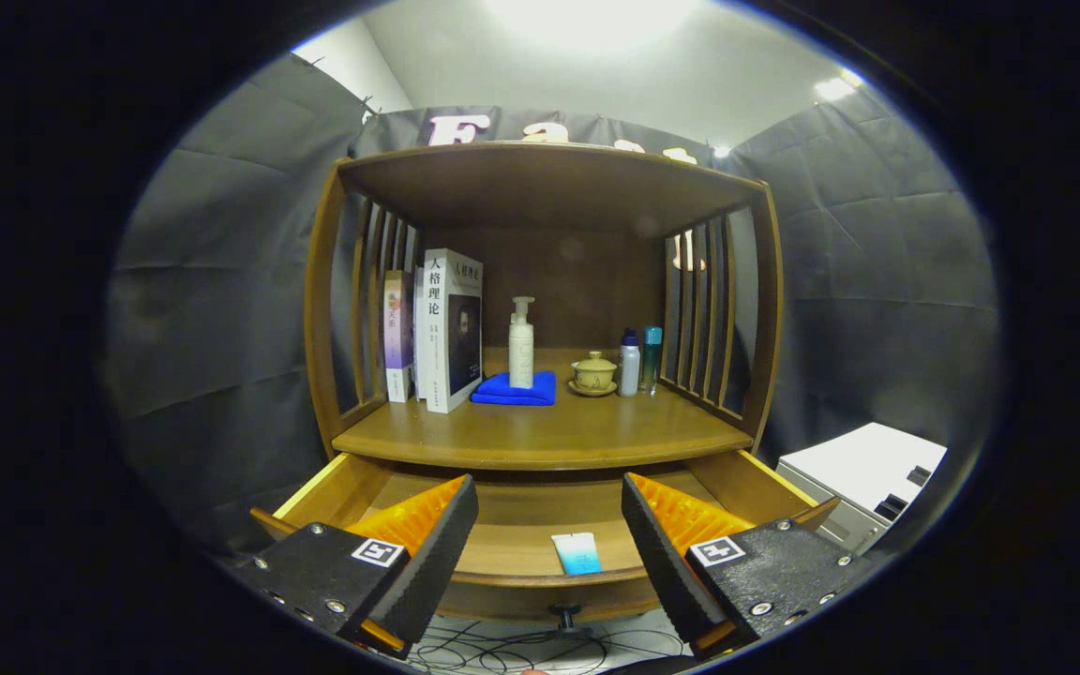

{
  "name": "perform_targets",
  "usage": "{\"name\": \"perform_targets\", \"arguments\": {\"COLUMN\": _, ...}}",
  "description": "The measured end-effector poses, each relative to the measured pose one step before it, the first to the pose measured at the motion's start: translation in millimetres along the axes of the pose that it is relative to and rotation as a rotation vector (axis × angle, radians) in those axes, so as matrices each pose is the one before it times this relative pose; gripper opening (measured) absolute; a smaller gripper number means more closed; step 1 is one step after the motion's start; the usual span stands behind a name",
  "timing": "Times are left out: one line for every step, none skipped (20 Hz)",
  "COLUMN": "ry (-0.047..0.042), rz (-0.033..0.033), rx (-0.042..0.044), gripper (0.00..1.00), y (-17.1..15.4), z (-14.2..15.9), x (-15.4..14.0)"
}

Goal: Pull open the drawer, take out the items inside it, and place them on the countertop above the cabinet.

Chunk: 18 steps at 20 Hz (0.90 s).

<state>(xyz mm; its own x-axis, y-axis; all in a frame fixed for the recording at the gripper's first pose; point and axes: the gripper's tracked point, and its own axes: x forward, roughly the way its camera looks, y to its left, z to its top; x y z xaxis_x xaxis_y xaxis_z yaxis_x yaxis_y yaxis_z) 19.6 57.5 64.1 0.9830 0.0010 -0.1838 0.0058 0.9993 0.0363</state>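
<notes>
**Drawer open, one item still inside**

Tongs [549, 553]: released, fingers spread wide and holding nothing, poised above the front of the open drawer.

Drawer [512, 562]: pulled out from under the cabinet; its knob [565, 614] projects from the front panel, between the fingers. The opening step appears done.

Tube [577, 553]: small, white with a blue end, lying flat on the drawer floor near the front panel, between the fingers and just ahead of them. It seems to be the only item in the drawer; the back of the drawer lies in shadow under the table. Removal not yet begun.

Table [540, 436]: brown wooden top of the cabinet, bare along its front edge, so there is room for the tube. Further back stand books [437, 328], a pump bottle [521, 342] on a folded blue cloth [514, 389], a lidded cup [594, 373] and two small bottles [640, 361].

Room: slatted sides and a wooden roof over the table; dark cloth walls; a white unit [863, 473] to the right; cables [502, 647] on the floor.
</notes>
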Motion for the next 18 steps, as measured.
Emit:
{"name": "perform_targets", "arguments": {"ry": 0.02056, "rz": -0.00876, "rx": 0.00259, "gripper": 0.95, "y": 0.06, "z": -0.72, "x": 6.25}}
{"name": "perform_targets", "arguments": {"ry": 0.03004, "rz": -0.01156, "rx": 0.00625, "gripper": 0.95, "y": -1.83, "z": -2.62, "x": 6.62}}
{"name": "perform_targets", "arguments": {"ry": 0.03401, "rz": -0.01435, "rx": 0.01037, "gripper": 0.95, "y": -0.75, "z": -2.2, "x": 6.6}}
{"name": "perform_targets", "arguments": {"ry": 0.02136, "rz": -0.01402, "rx": 0.0092, "gripper": 0.95, "y": -1.61, "z": -0.01, "x": 5.25}}
{"name": "perform_targets", "arguments": {"ry": 0.01679, "rz": -0.01921, "rx": 0.00214, "gripper": 0.95, "y": -2.23, "z": 1.69, "x": 5.69}}
{"name": "perform_targets", "arguments": {"ry": 0.01656, "rz": -0.01452, "rx": -0.00419, "gripper": 0.95, "y": -1.5, "z": -0.95, "x": 5.53}}
{"name": "perform_targets", "arguments": {"ry": 0.04014, "rz": -0.02469, "rx": -0.00897, "gripper": 0.95, "y": -2.93, "z": -5.18, "x": 6.2}}
{"name": "perform_targets", "arguments": {"ry": 0.03519, "rz": -0.01519, "rx": -0.01444, "gripper": 0.95, "y": -0.35, "z": -5.17, "x": 5.33}}
{"name": "perform_targets", "arguments": {"ry": 0.03869, "rz": -0.00859, "rx": -0.01532, "gripper": 0.95, "y": 0.18, "z": -5.99, "x": 5.61}}
{"name": "perform_targets", "arguments": {"ry": 0.04483, "rz": -0.01229, "rx": -0.01611, "gripper": 0.95, "y": 1.25, "z": -8.59, "x": 11.46}}
{"name": "perform_targets", "arguments": {"ry": 0.05386, "rz": -0.02398, "rx": -0.02309, "gripper": 0.95, "y": -1.65, "z": -10.75, "x": 8.73}}
{"name": "perform_targets", "arguments": {"ry": 0.05618, "rz": -0.0022, "rx": -0.02809, "gripper": 0.95, "y": 1.2, "z": -11.11, "x": 6.93}}
{"name": "perform_targets", "arguments": {"ry": 0.04929, "rz": 0.00197, "rx": -0.02276, "gripper": 0.95, "y": 2.46, "z": -7.41, "x": 9.68}}
{"name": "perform_targets", "arguments": {"ry": 0.02671, "rz": 0.00456, "rx": -0.0114, "gripper": 0.95, "y": 2.43, "z": -4.91, "x": 6.19}}
{"name": "perform_targets", "arguments": {"ry": 0.03744, "rz": -0.00191, "rx": 0.00192, "gripper": 0.95, "y": 1.33, "z": -6.61, "x": 7.32}}
{"name": "perform_targets", "arguments": {"ry": 0.02434, "rz": 0.00301, "rx": 0.00077, "gripper": 0.95, "y": 1.65, "z": -5.23, "x": 6.81}}
{"name": "perform_targets", "arguments": {"ry": 0.0277, "rz": -0.00794, "rx": 0.00547, "gripper": 0.95, "y": -1.94, "z": -6.88, "x": 7.52}}
{"name": "perform_targets", "arguments": {"ry": 0.03192, "rz": -0.00743, "rx": 0.00587, "gripper": 0.95, "y": -1.86, "z": -6.12, "x": 6.77}}
